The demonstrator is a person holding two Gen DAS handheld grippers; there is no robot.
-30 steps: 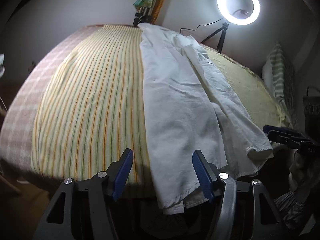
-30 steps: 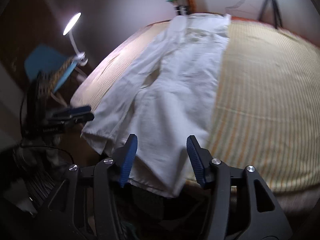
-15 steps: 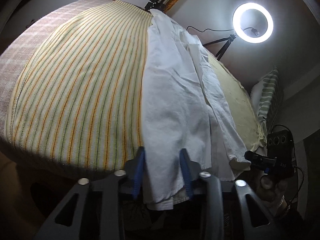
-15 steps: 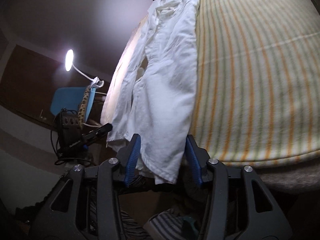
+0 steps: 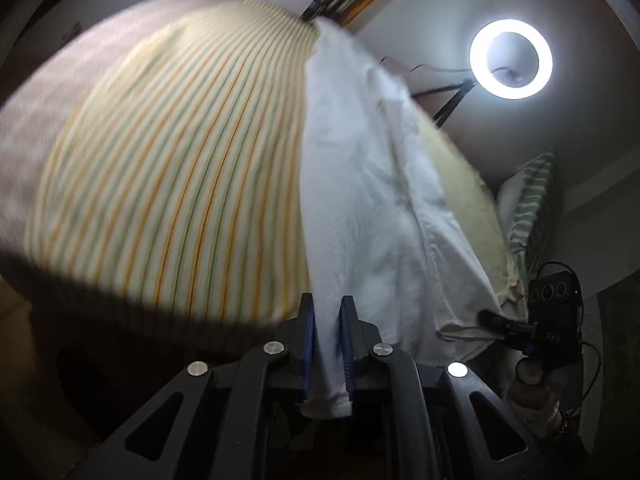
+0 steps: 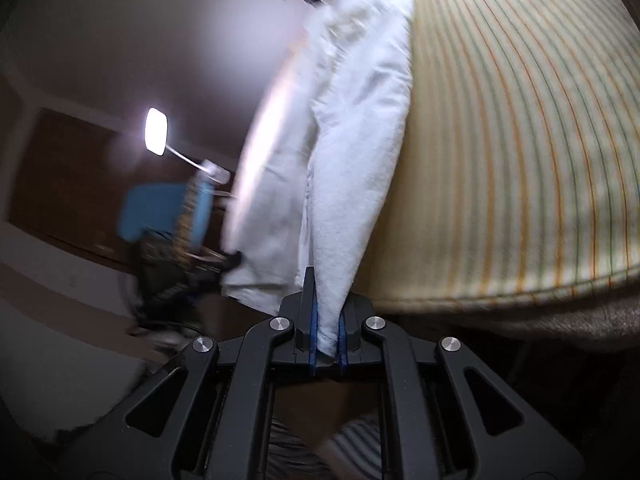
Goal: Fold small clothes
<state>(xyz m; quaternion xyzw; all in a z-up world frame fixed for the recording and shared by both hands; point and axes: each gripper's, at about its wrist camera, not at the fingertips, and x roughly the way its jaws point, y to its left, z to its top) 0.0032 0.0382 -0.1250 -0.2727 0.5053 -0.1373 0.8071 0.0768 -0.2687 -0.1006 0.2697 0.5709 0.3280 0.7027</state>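
A long white garment lies lengthwise on a striped bedspread and hangs over the near edge. My left gripper is shut on one near corner of its hem. My right gripper is shut on the other near corner of the white garment, with cloth bunched between the blue pads. The right gripper also shows at the far right in the left wrist view, at the garment's edge. Both views are blurred by motion.
A ring light on a tripod stands behind the bed. A striped pillow lies at the right. A desk lamp and a blue chair stand off the bed's left side. The striped bedspread extends to the right.
Both grippers moved in to the garment's near hem and went from open to shut on it. The hem now rises off the bed edge with the grippers.
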